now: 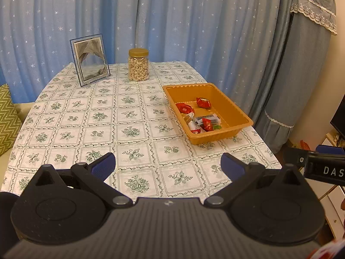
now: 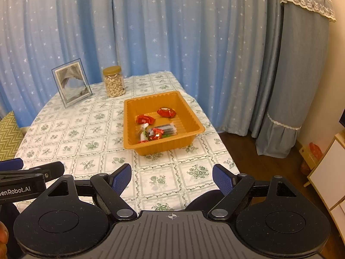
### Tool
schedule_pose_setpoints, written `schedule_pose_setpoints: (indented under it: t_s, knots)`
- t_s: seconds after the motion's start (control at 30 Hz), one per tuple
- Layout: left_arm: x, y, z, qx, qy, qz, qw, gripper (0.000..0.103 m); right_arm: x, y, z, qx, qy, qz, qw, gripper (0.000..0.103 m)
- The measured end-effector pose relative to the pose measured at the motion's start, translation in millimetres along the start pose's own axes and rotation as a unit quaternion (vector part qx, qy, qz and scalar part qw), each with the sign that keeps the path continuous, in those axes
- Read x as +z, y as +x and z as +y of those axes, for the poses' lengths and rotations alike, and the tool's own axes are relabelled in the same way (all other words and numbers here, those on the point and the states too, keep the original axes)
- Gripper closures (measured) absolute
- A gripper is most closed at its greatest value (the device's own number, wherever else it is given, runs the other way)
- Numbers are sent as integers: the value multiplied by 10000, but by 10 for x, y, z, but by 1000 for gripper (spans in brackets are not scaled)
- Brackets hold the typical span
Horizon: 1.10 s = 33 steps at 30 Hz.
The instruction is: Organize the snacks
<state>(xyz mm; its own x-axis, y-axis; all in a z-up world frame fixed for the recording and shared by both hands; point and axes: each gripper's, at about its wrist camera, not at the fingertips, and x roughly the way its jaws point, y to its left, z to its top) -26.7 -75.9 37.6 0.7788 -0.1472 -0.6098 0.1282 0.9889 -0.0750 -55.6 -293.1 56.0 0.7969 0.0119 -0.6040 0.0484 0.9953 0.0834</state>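
1. While both tools hang over the near edge of the table, I see the orange plastic tray (image 2: 195, 120) in the middle of the right wrist view, with the wrapped snacks inside it.
2. My right gripper (image 2: 172, 180) has its blue fingers (image 2: 223, 180) spread wide apart, and nothing is between them.
3. My left gripper (image 1: 168, 165) is spread wide too, and it holds nothing.
4. In the left wrist view the tray sits up and to the right of my left gripper. In the right wrist view it sits almost straight ahead, only a bit left of centre. So I think the right gripper is nearer and has the easy reach.
5. The tray's long side runs away from me, tipped a little to the right at the far end.
6. Red shiny candies (image 2: 166, 112) lie in the middle of the tray. A clear packet of dark sticks (image 2: 165, 129) and more small sweets sit in its near left corner.
7. A clear jar of cashew nuts with a gold lid (image 1: 138, 65) stands at the far edge, near a glass picture frame (image 1: 90, 60) in the upper left.
8. I can read "enRobot.AI" on the left tool (image 2: 19, 188) at the lower left of the right wrist view, and "DAS" on the right tool (image 1: 327, 169) at the right edge of the left wrist view. The snack labels are too small to read.
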Motion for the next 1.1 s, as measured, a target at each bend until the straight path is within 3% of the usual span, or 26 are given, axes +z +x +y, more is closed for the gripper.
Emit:
schedule_pose_setpoints:
  t_s: [1.1]
  knots:
    - [-47,15,-12,-30,4,41,10000,0,-18,16,-13,1,16,8,10000,21]
